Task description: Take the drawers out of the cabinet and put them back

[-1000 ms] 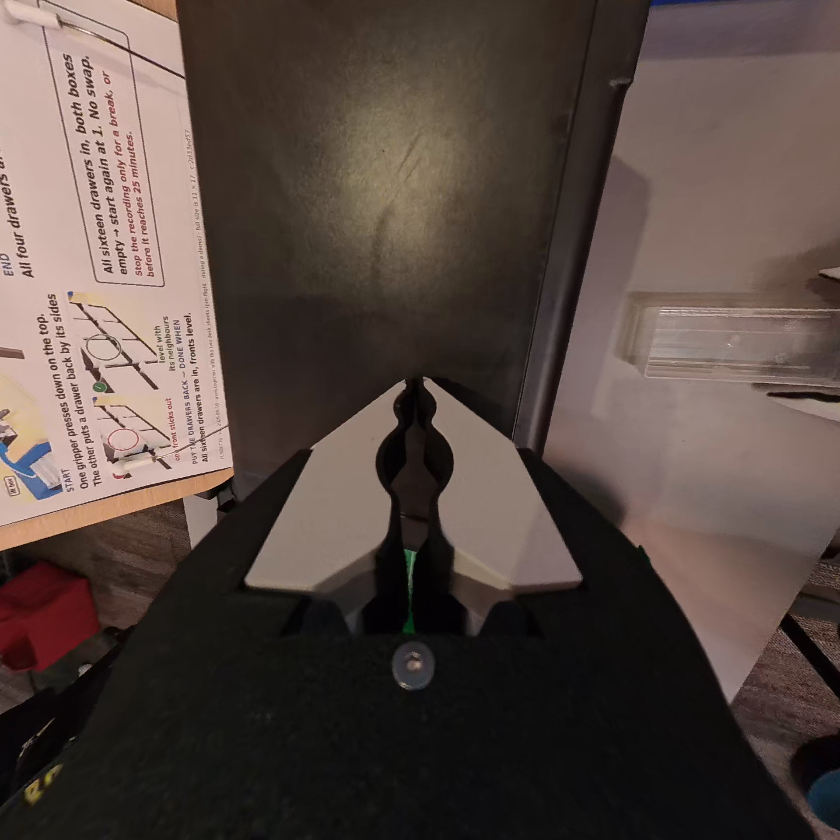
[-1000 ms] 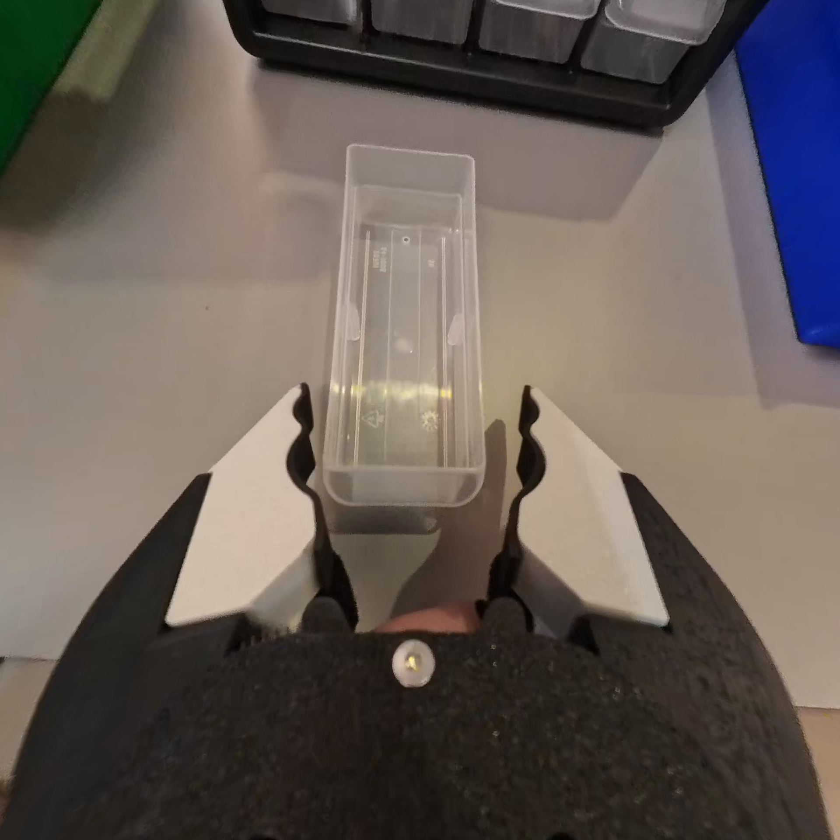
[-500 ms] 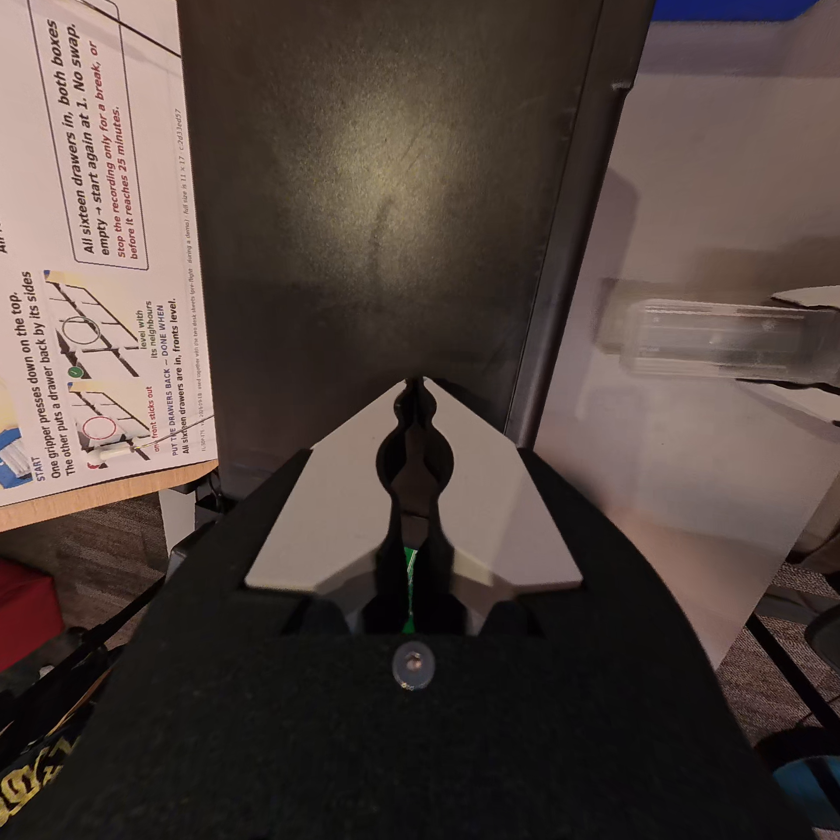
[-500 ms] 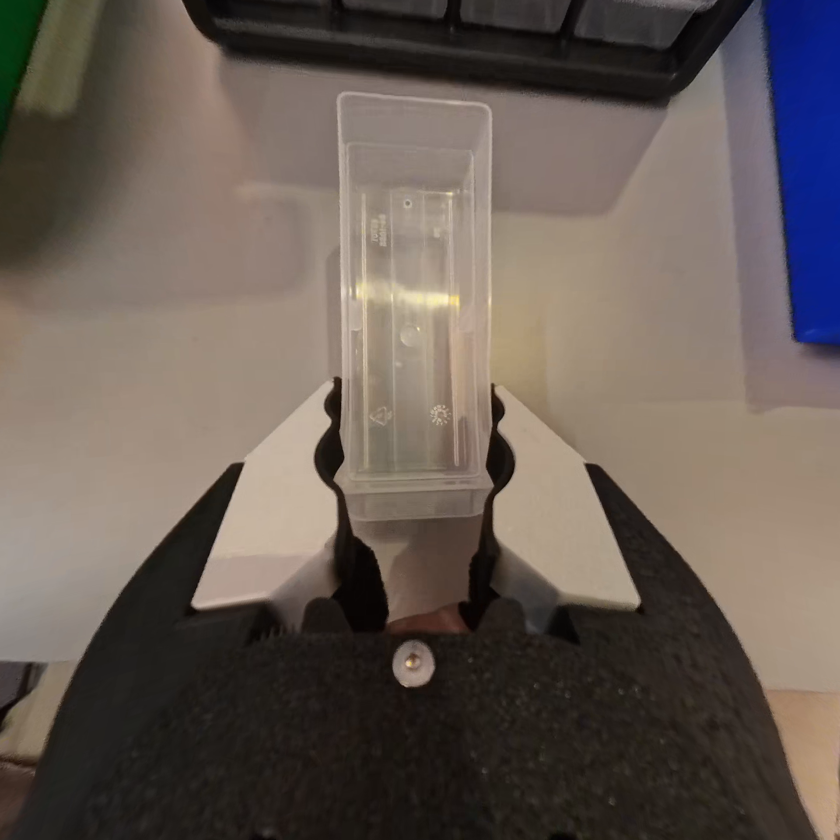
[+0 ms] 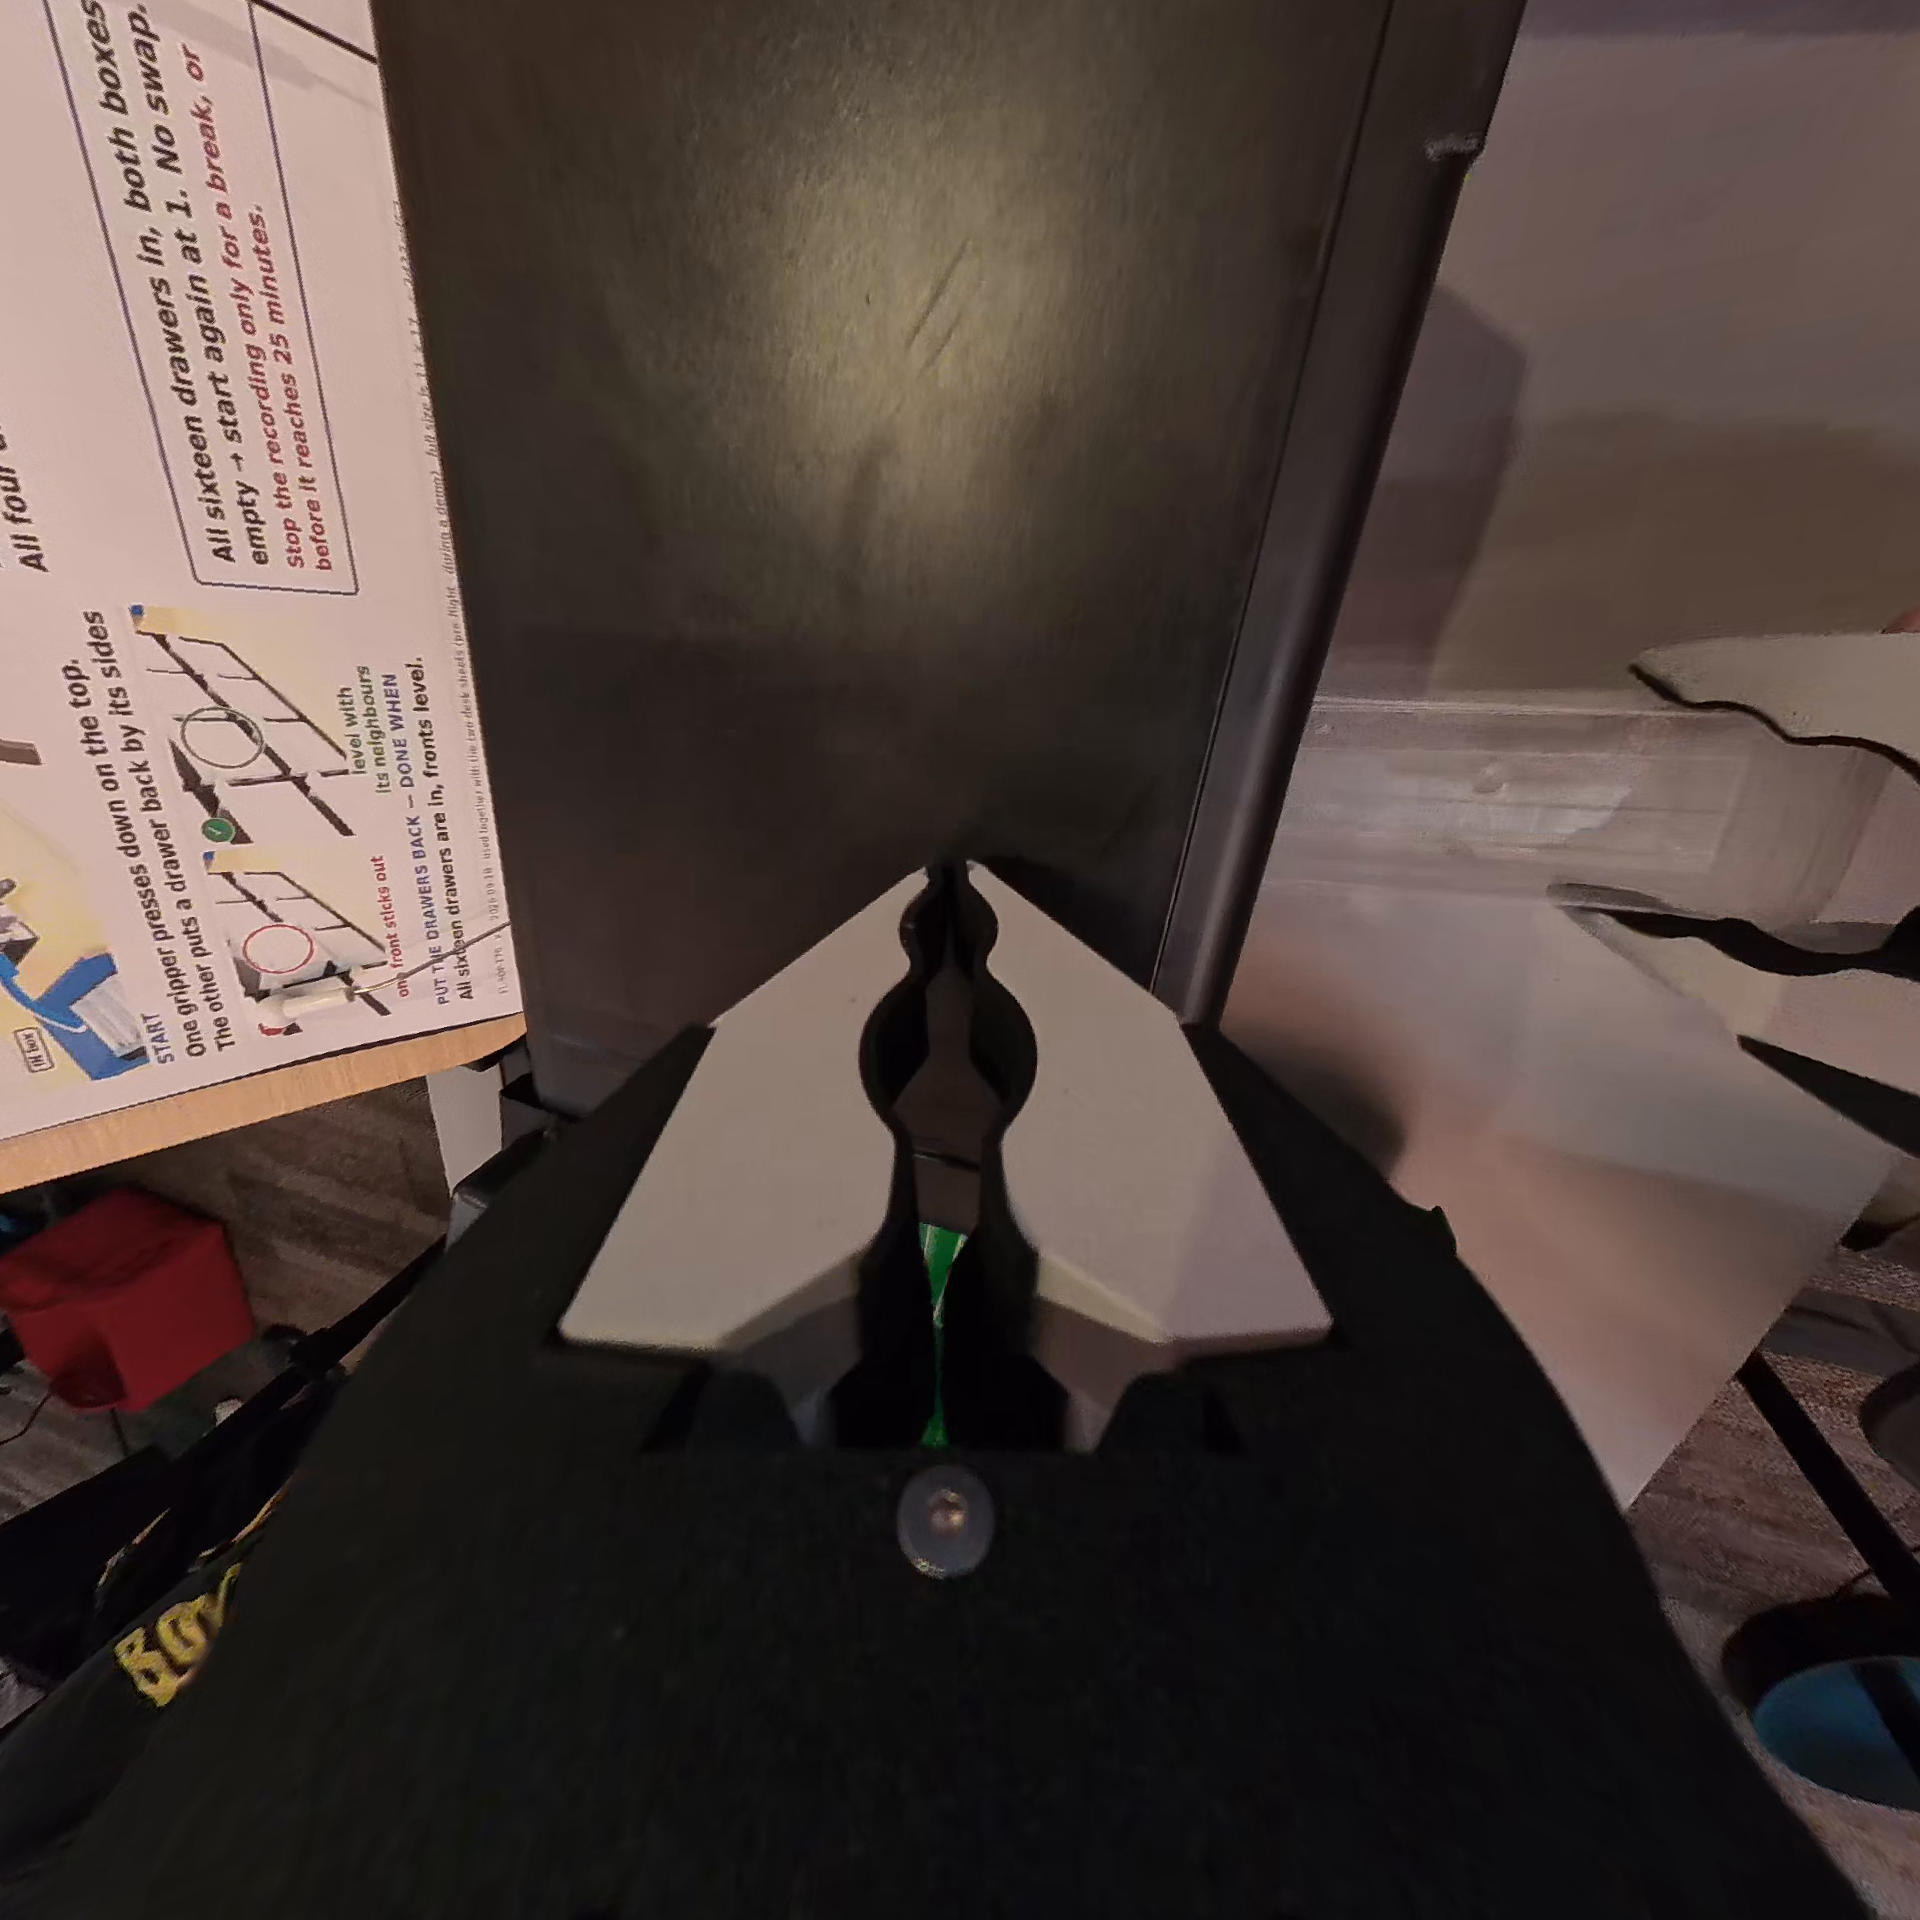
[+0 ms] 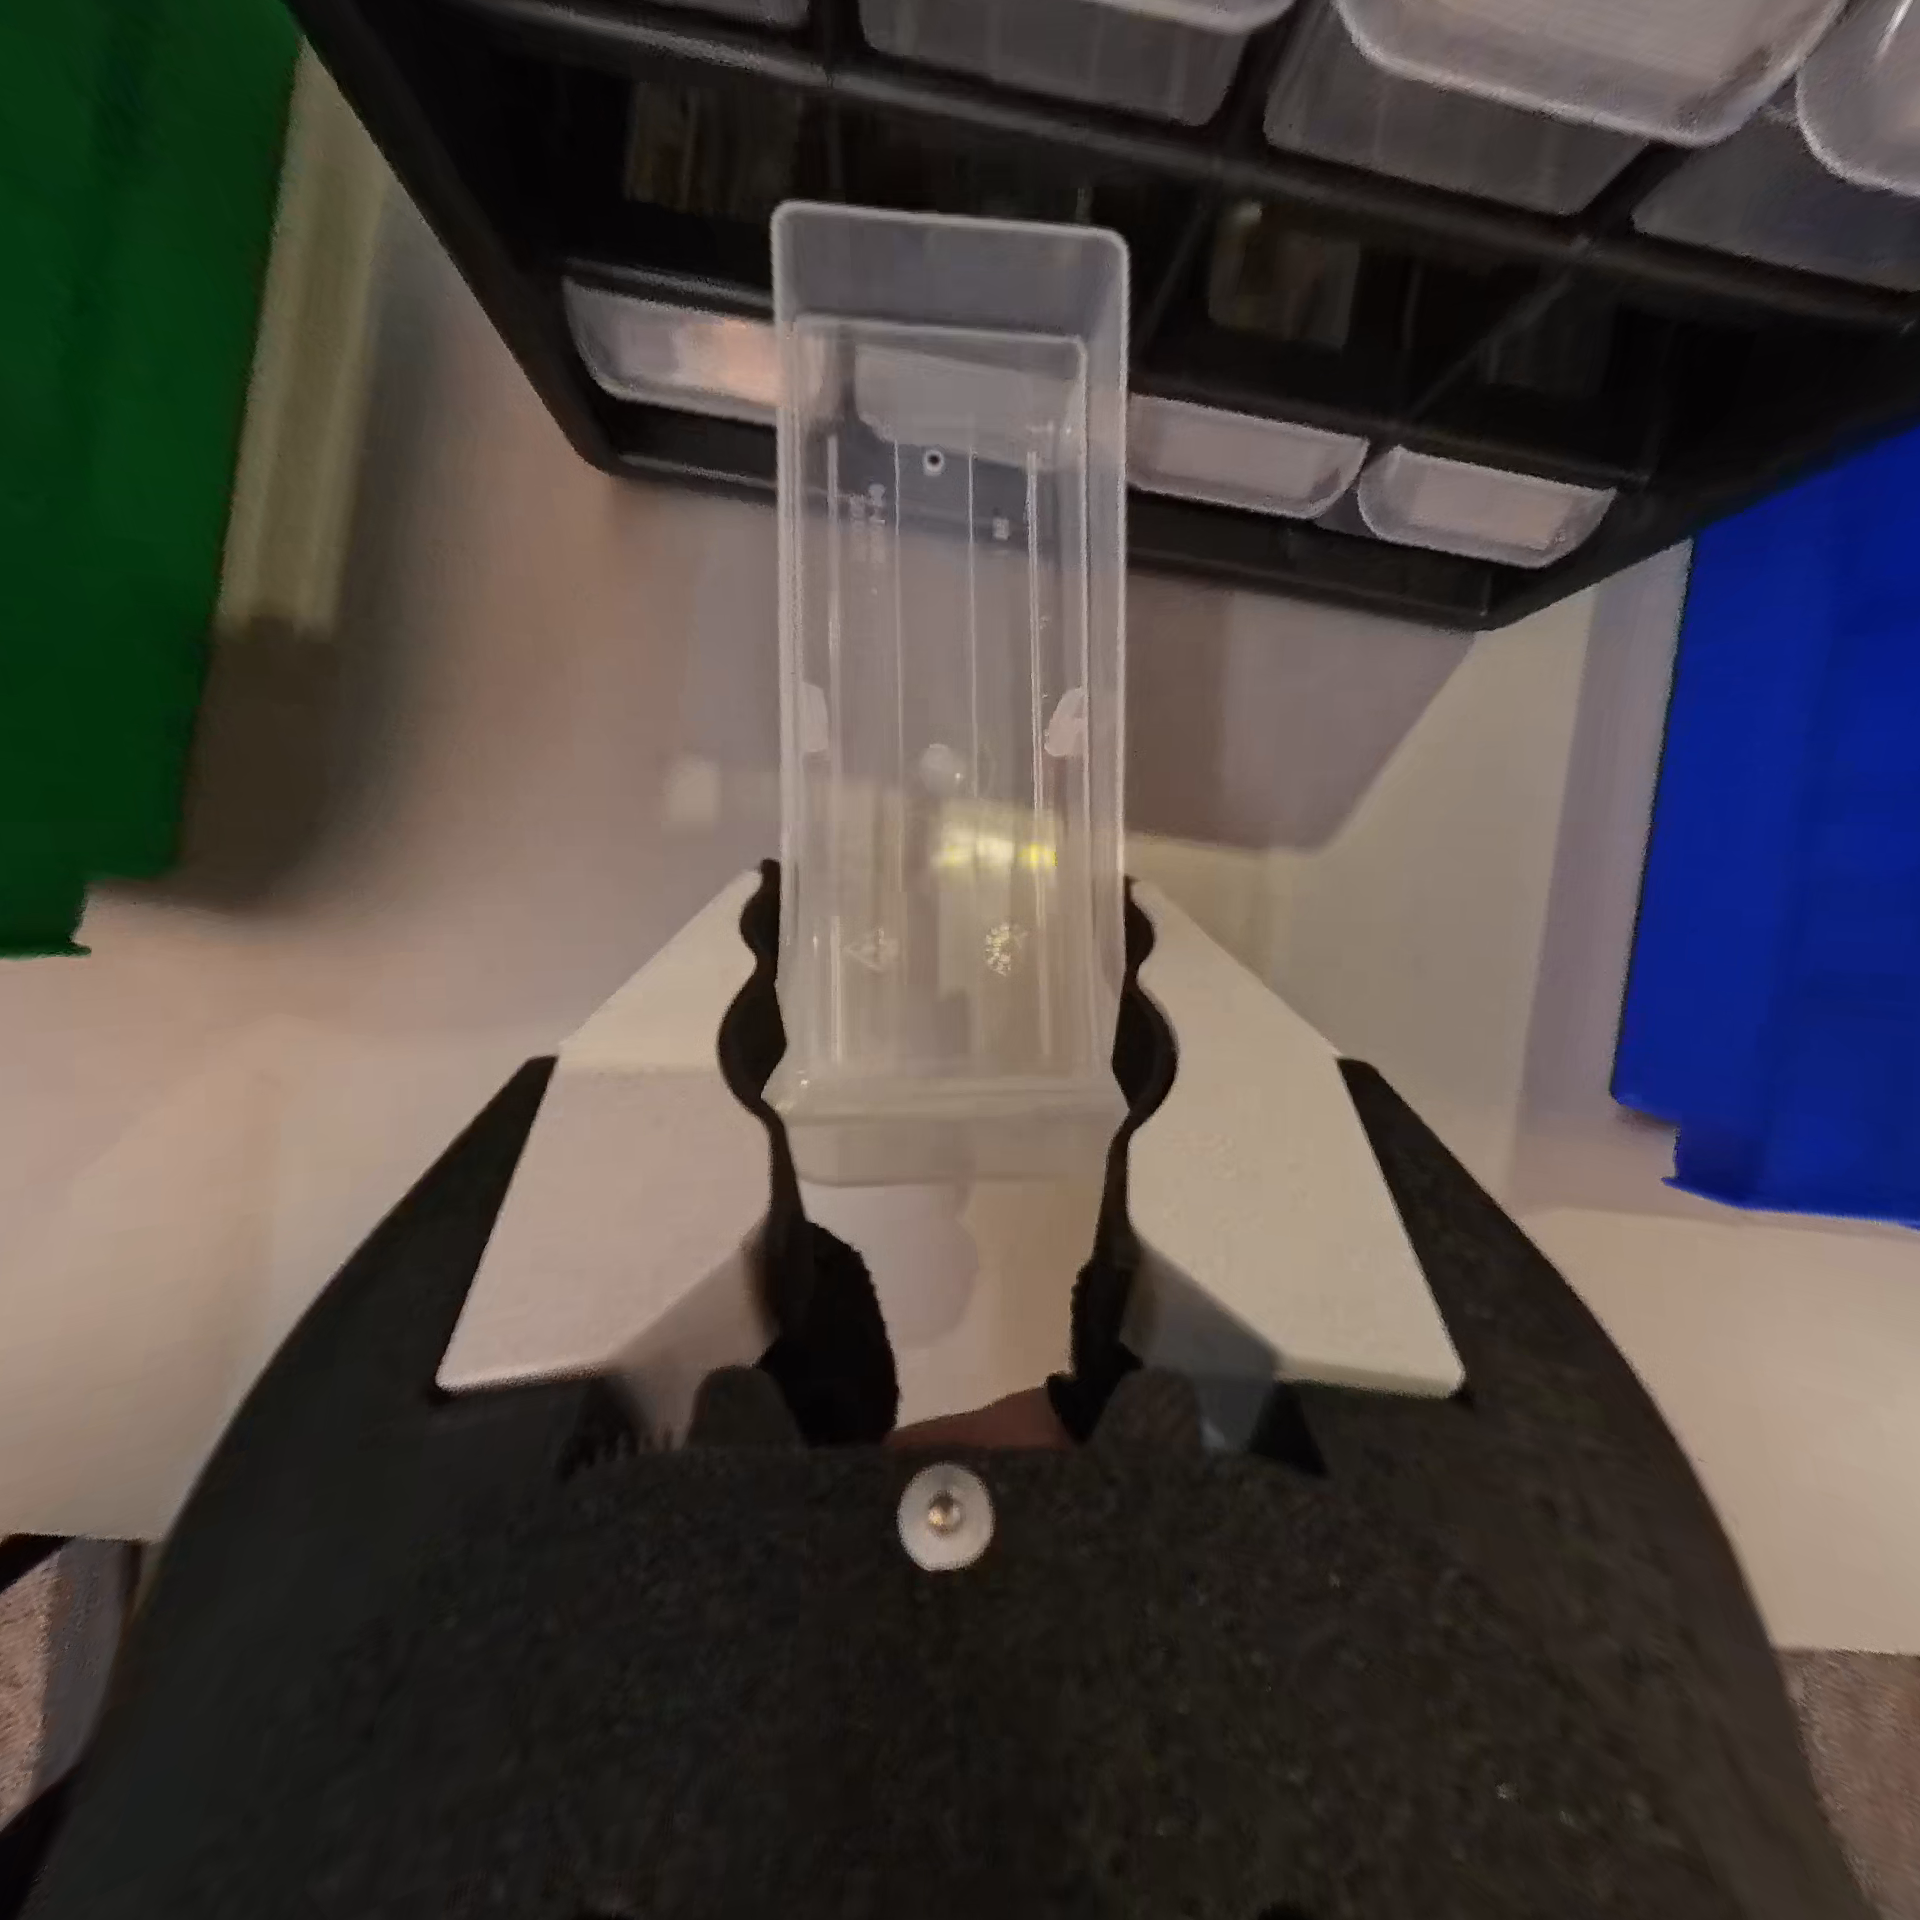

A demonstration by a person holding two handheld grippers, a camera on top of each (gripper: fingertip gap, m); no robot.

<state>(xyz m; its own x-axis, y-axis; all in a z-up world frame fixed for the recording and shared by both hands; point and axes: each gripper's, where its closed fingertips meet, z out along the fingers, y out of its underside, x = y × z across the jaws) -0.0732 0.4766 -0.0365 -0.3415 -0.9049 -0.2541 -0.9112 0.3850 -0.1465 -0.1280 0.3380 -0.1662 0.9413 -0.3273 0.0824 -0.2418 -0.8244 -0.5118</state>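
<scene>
My right gripper [image 6: 945, 977] is shut on a clear plastic drawer [image 6: 951, 665], gripped by its long sides at the near end and held above the white table. The drawer's far end points at the black cabinet [image 6: 1558, 582], which holds several clear drawers and some open slots. My left gripper [image 5: 948, 883] is shut, its tips pressed on the cabinet's flat black top [image 5: 883, 416]. In the left wrist view the clear drawer [image 5: 1507, 779] shows blurred at right, with the right gripper's fingers [image 5: 1787, 707] around it.
A printed instruction sheet [image 5: 208, 520] lies on a wooden board left of the cabinet. A green bin [image 6: 104, 468] stands at left and a blue bin [image 6: 1787, 831] at right on the white table [image 6: 260, 1091]. Floor and a red box [image 5: 114, 1299] lie below.
My right gripper closed on the clear drawer, lifted it off the table and carried it toward the cabinet front. My left gripper stayed shut on the cabinet top.
</scene>
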